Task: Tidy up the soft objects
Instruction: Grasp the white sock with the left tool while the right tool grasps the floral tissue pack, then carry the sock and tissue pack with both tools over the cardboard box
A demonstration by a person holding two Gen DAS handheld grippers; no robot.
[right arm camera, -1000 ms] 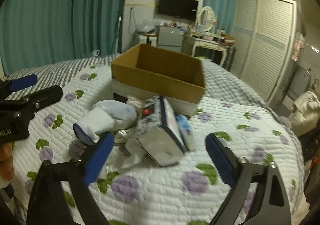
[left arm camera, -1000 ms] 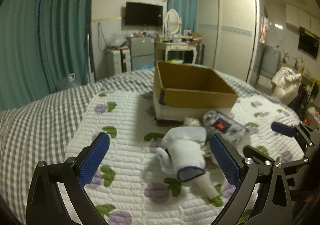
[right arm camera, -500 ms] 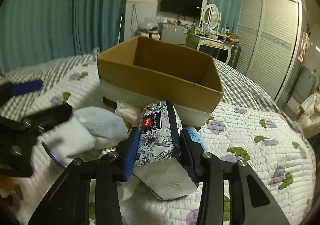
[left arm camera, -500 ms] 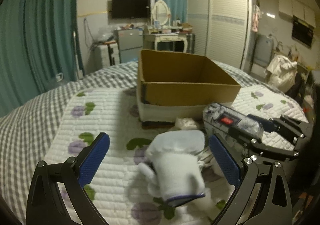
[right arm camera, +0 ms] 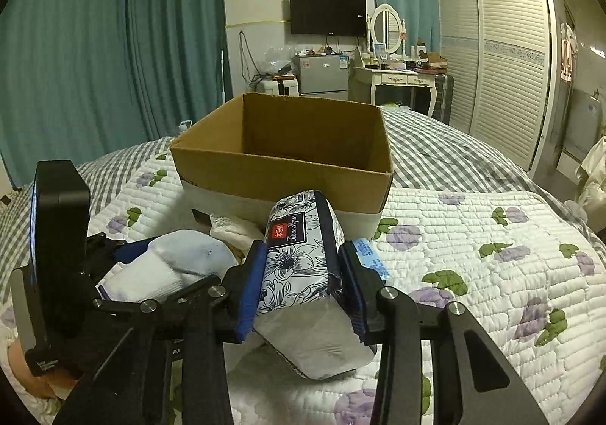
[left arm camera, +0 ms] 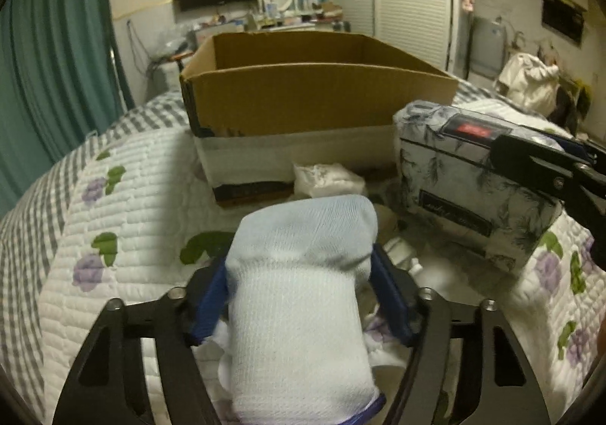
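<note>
My left gripper point(left arm camera: 299, 281) is shut on a rolled white and pale blue sock point(left arm camera: 299, 296), held just above the quilt. My right gripper point(right arm camera: 301, 273) is shut on a flower-printed tissue pack point(right arm camera: 303, 266), which also shows in the left wrist view point(left arm camera: 466, 175). An open cardboard box point(left arm camera: 303, 99) stands just behind both; it shows in the right wrist view point(right arm camera: 288, 167) and looks empty inside. The sock point(right arm camera: 178, 266) and left gripper appear at the lower left of the right wrist view.
A small white soft packet point(left arm camera: 325, 179) lies against the box's front. A blue-labelled packet point(right arm camera: 369, 254) lies right of the tissue pack. A white quilt with purple flowers point(right arm camera: 473, 254) covers the bed. Teal curtains point(right arm camera: 113, 46) and furniture stand behind.
My left gripper has moved in and closed on the sock. My right gripper closed on the tissue pack and has lifted it slightly toward the box.
</note>
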